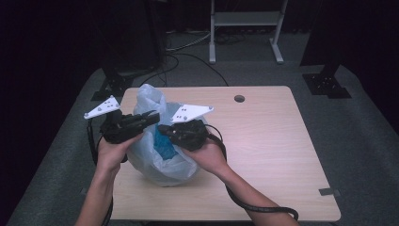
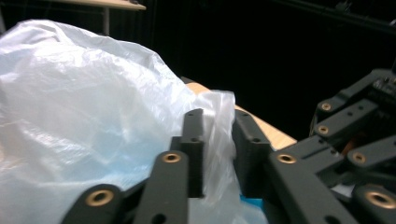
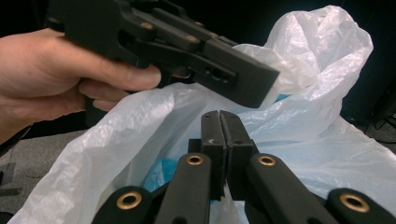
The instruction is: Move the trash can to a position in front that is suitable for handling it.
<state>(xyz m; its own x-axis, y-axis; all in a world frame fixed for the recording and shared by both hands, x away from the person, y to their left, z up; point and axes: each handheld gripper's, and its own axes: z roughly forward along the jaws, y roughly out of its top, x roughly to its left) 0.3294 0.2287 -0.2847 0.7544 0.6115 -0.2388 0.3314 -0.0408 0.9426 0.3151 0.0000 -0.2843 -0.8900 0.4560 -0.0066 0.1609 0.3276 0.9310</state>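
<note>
Bag work looks midway: the white plastic bag (image 1: 157,155) sits on the desk (image 1: 263,155), blue contents inside. Right tool (image 3: 219,135), pressed together, pinches its rim; left tool (image 2: 217,140) stands spread around a fold, mouth not yet secured.

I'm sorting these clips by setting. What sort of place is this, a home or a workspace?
Most likely a lab or recording room, not a home: a bare wooden table with a cable hole, grey carpet with loose cables, and a metal stand against a dark backdrop.
</note>
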